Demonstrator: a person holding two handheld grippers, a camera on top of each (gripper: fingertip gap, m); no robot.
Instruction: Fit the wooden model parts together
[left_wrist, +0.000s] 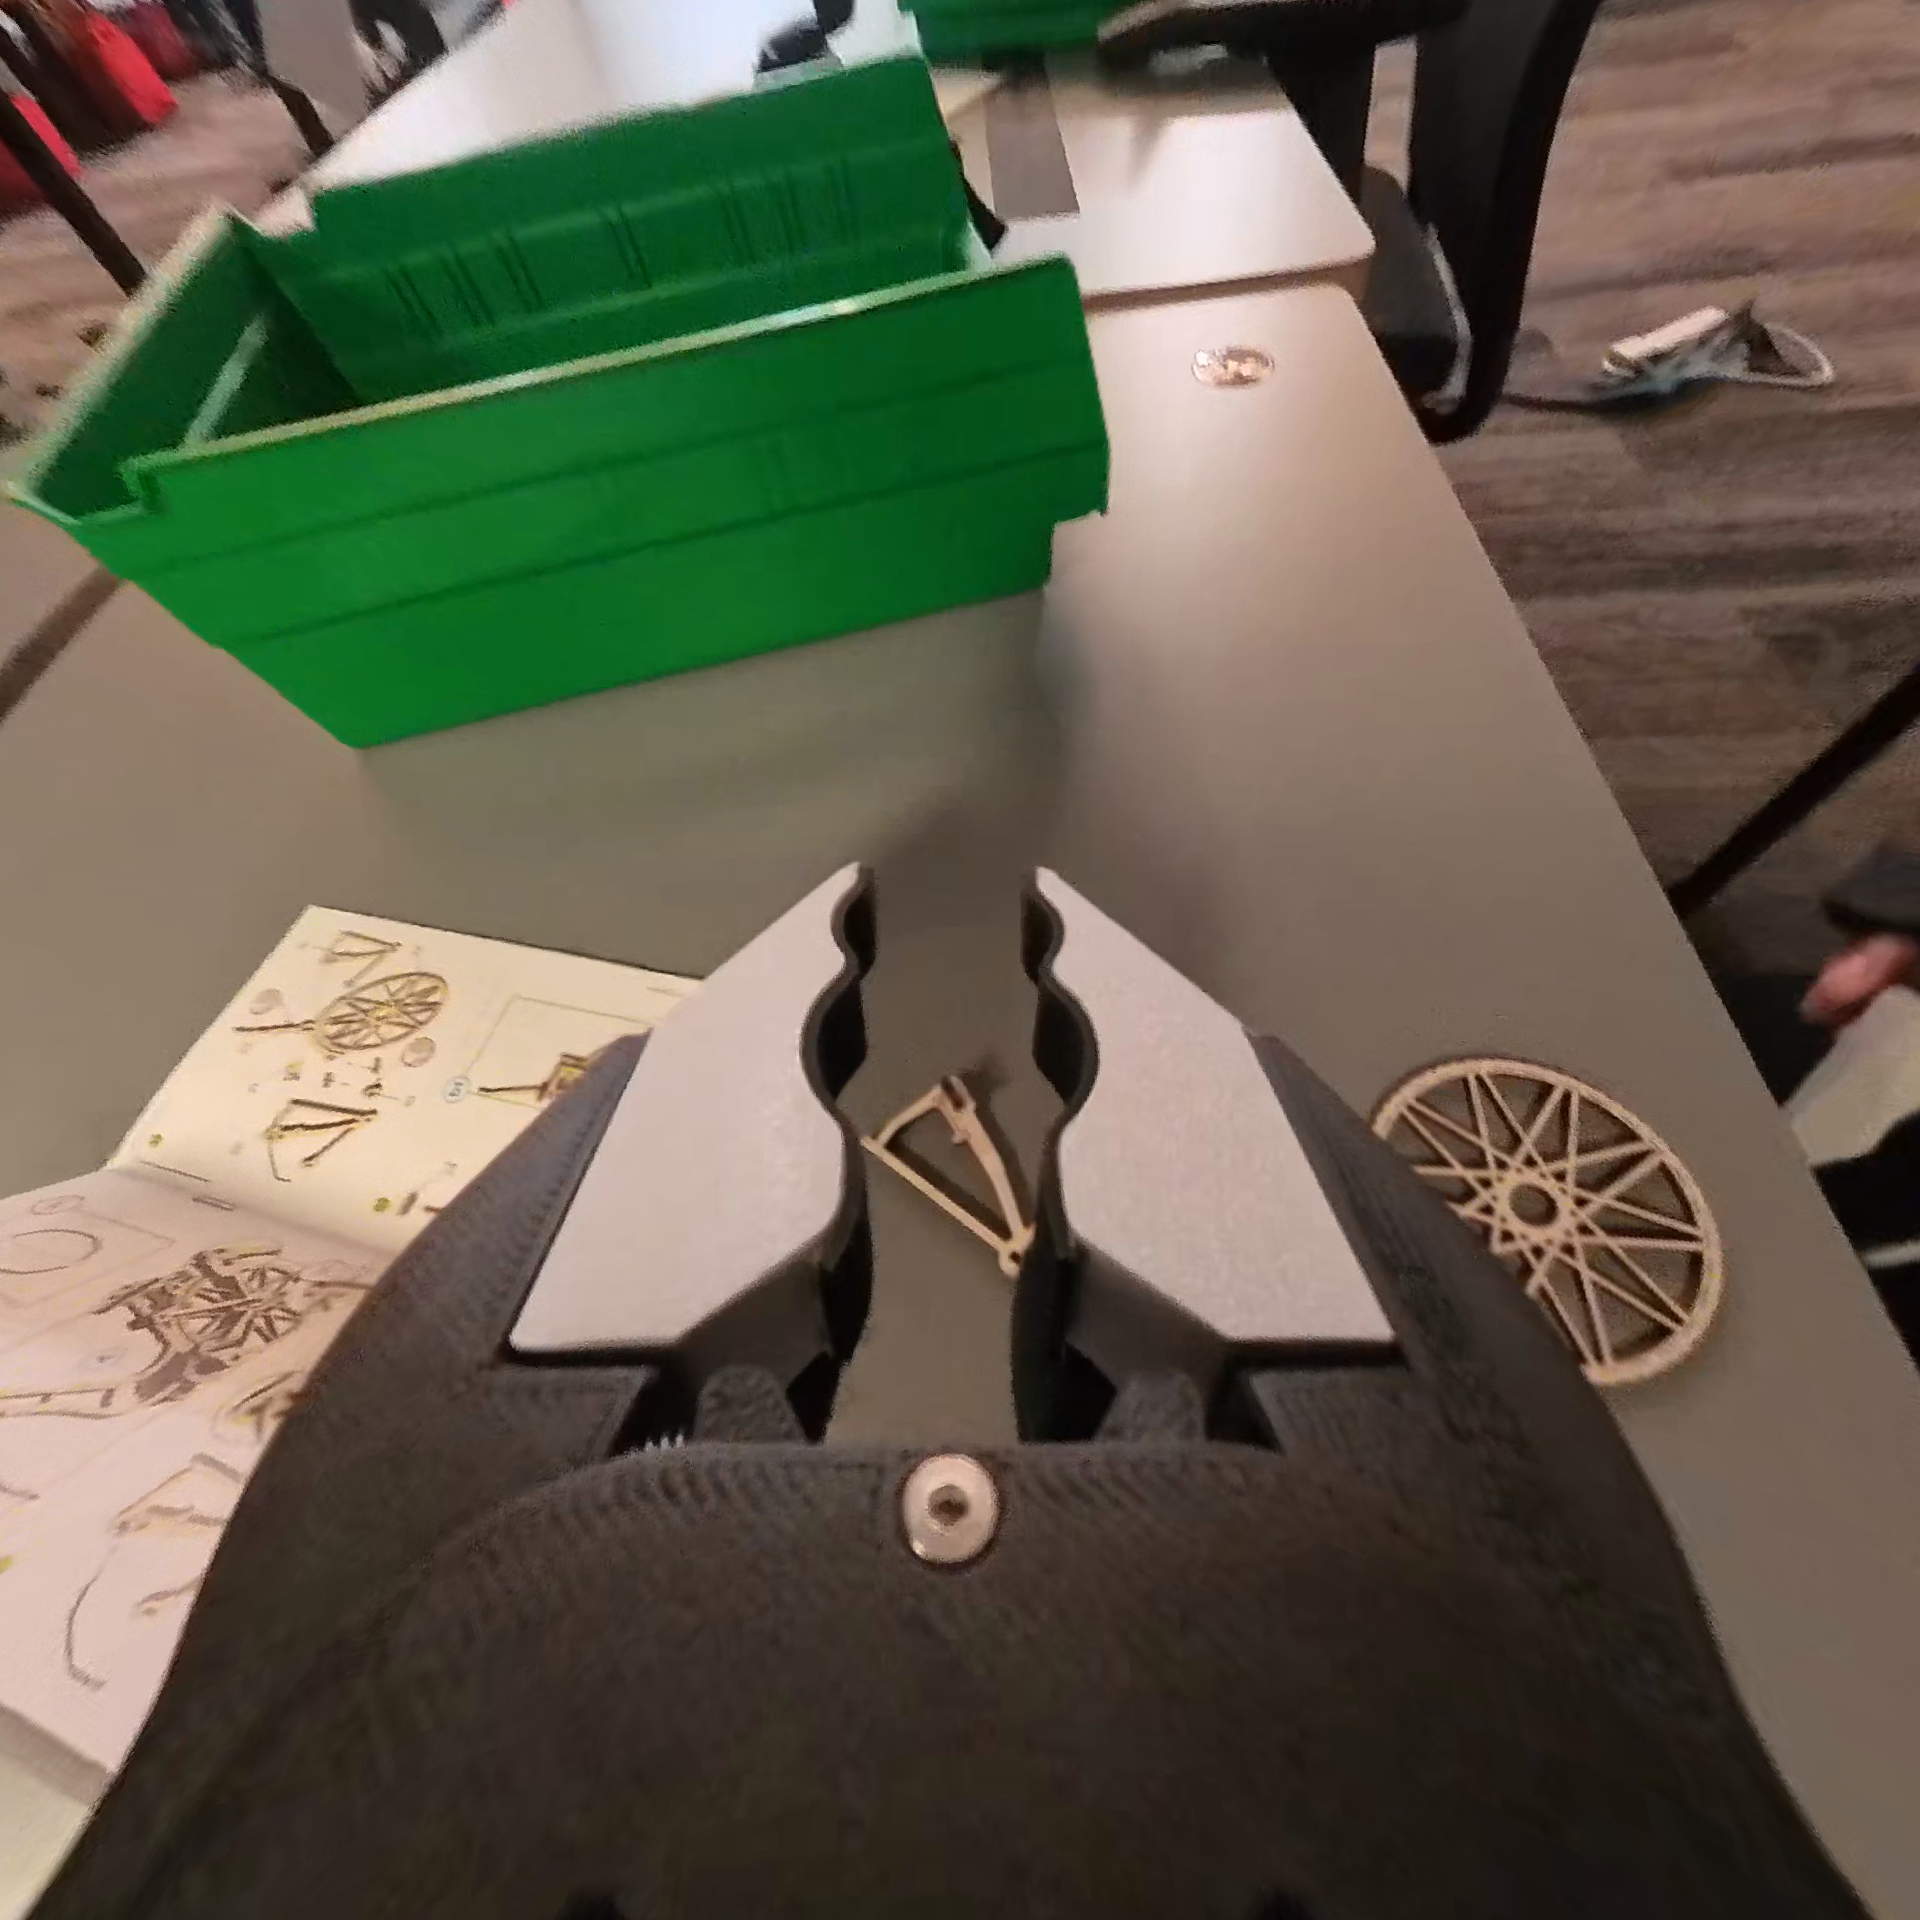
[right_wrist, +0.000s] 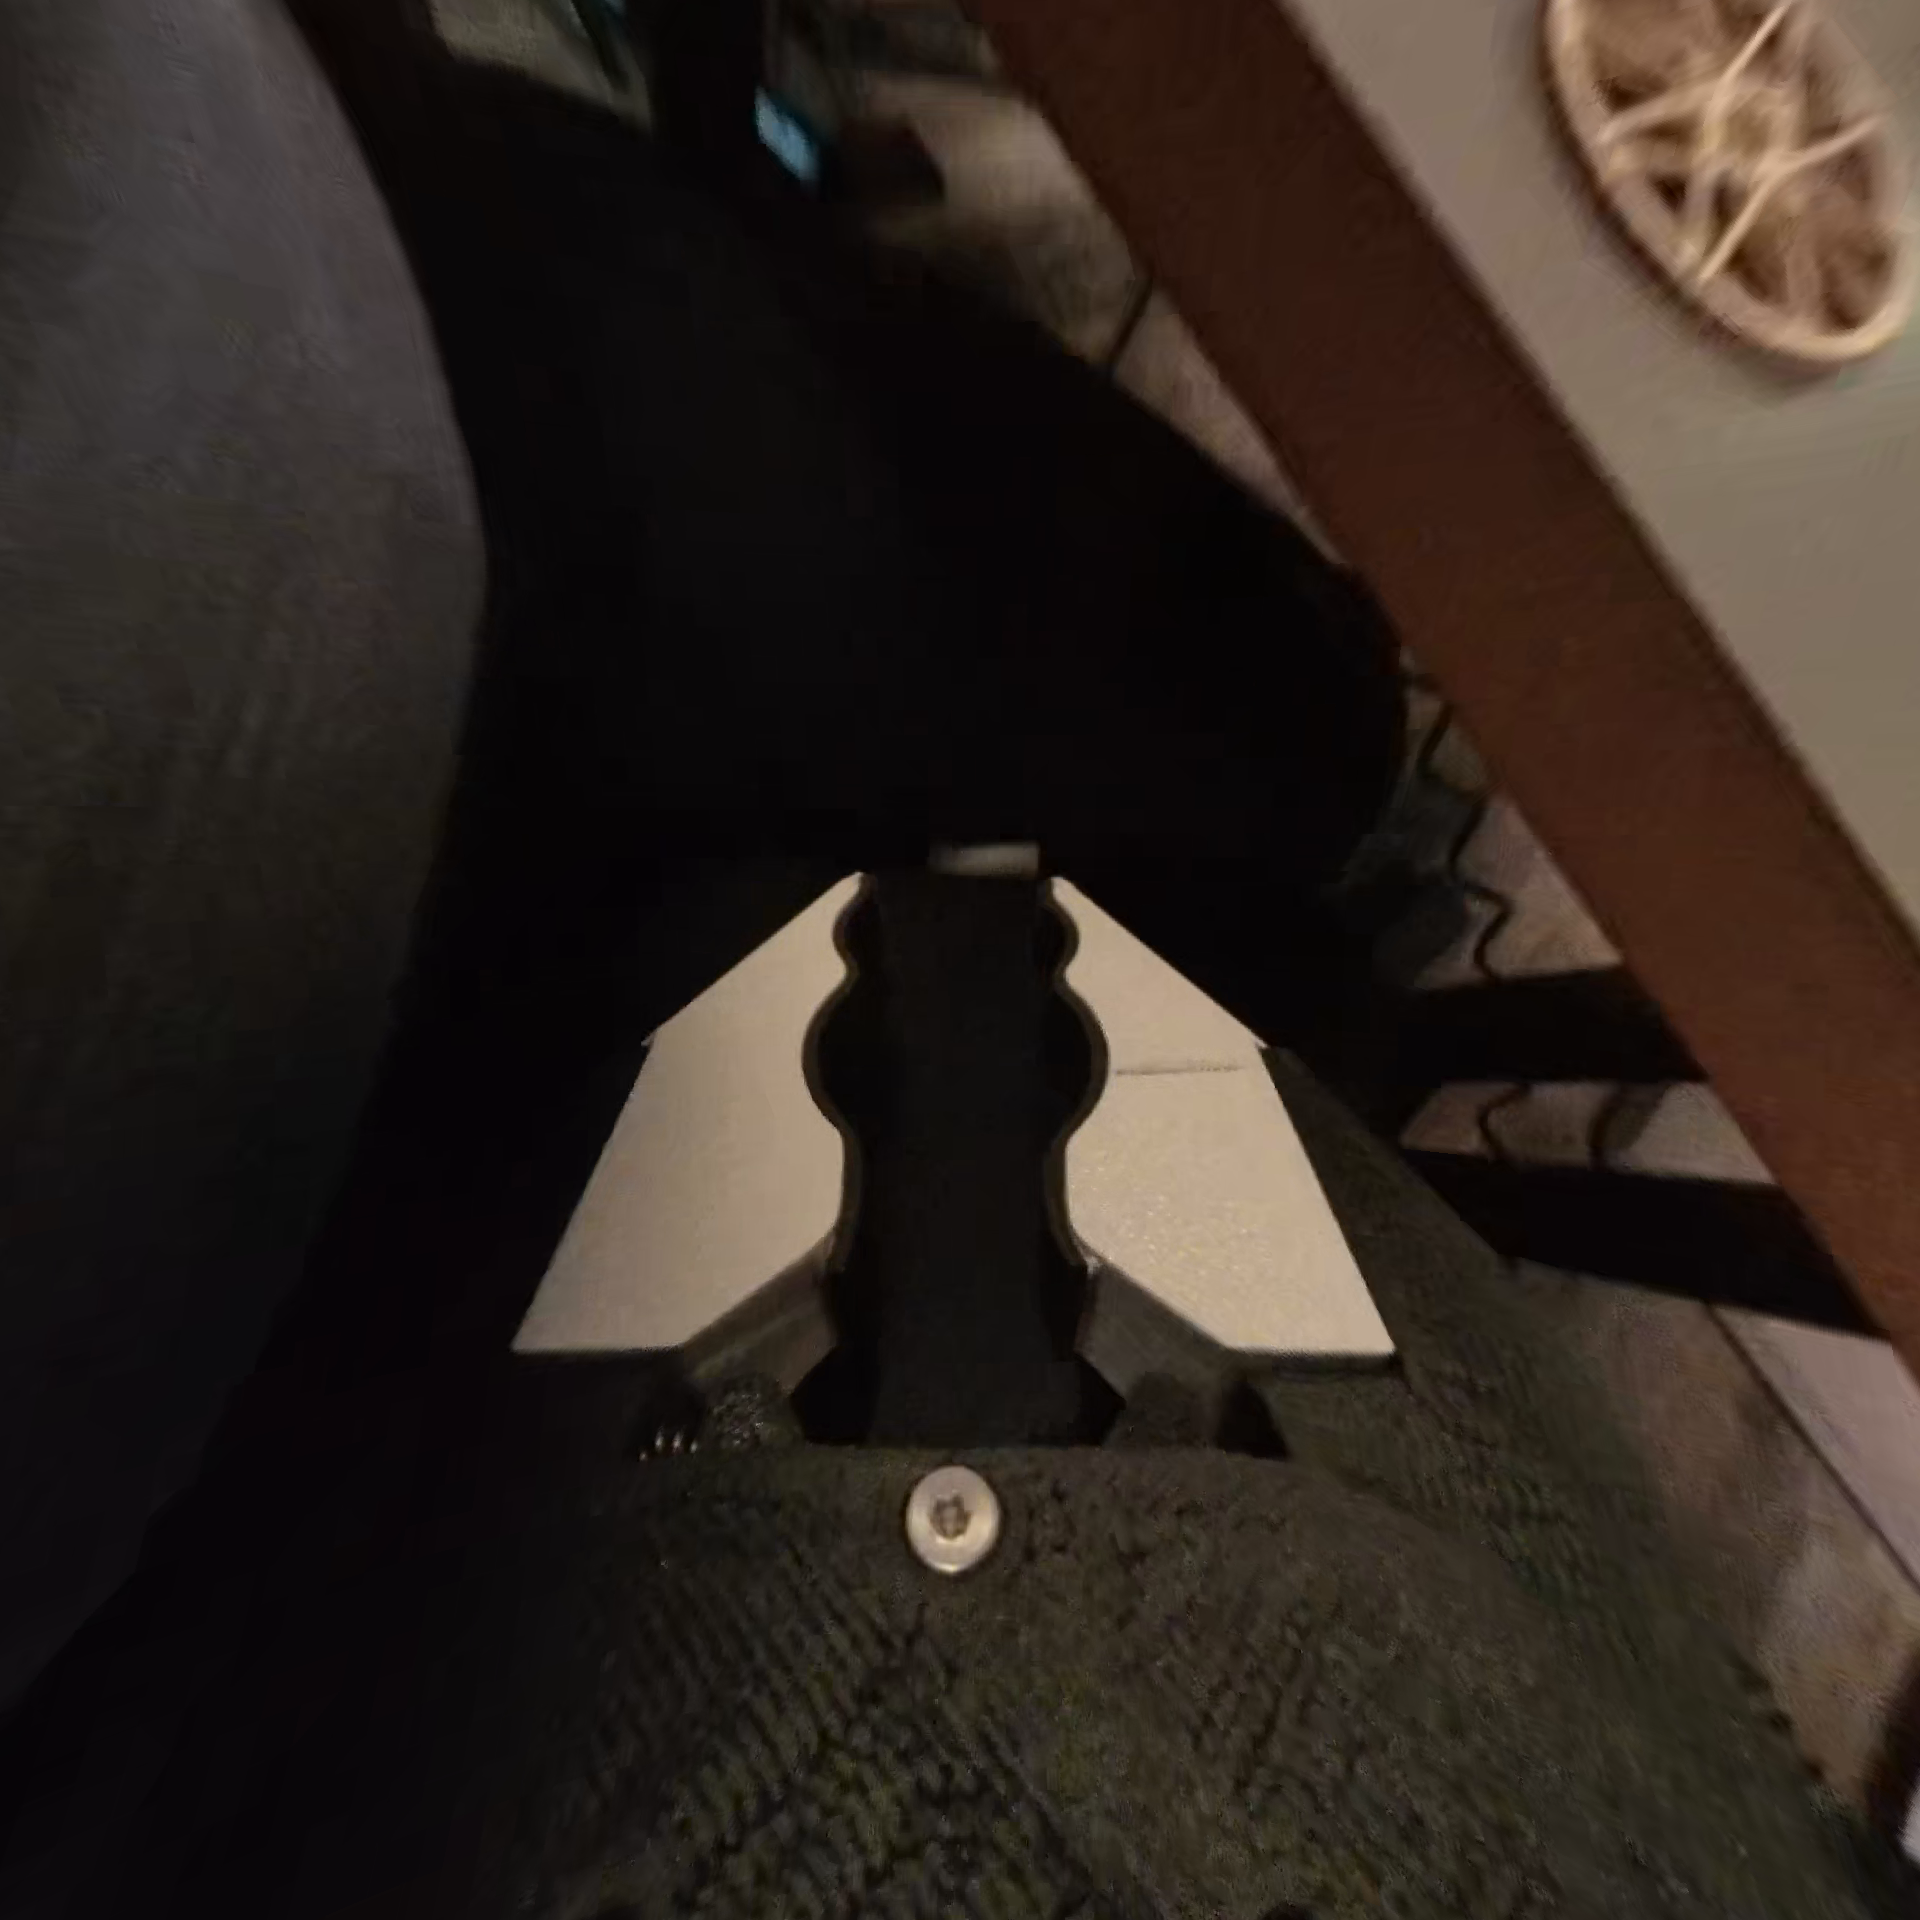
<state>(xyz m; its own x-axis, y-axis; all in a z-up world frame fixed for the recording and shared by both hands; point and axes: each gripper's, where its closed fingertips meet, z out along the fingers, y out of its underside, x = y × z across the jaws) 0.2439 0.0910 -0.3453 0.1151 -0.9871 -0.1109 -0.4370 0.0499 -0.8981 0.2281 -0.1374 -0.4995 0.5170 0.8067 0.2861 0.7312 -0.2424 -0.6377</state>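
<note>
Left gripper (left_wrist: 951, 904) above grey table (left_wrist: 1247, 727), jaws apart with a clear gap, holding nothing. Small wooden frame piece (left_wrist: 951, 1164) lies flat on the table, seen in the gap between the fingers: pale laser-cut ply, triangular outline with thin struts and a small tab at its lower end. Spoked wheel (left_wrist: 1548, 1216) lies flat just right of the gripper, near the table's right edge: same pale wood, round rim, crossed thin spokes, hub ring with a centre hole. Frame piece and wheel apart, not joined. Open instruction booklet (left_wrist: 208, 1195) to the left, partly hidden under the gripper body. Green bin (left_wrist: 623, 540) farther back on the table, open top, contents not visible.

Right gripper (right_wrist: 951, 883) sits below table level, beside the brown table edge (right_wrist: 1455, 623), pointed into dark space; jaws parted, empty. Wheel (right_wrist: 1745, 177) shows blurred on the tabletop at upper right
</note>
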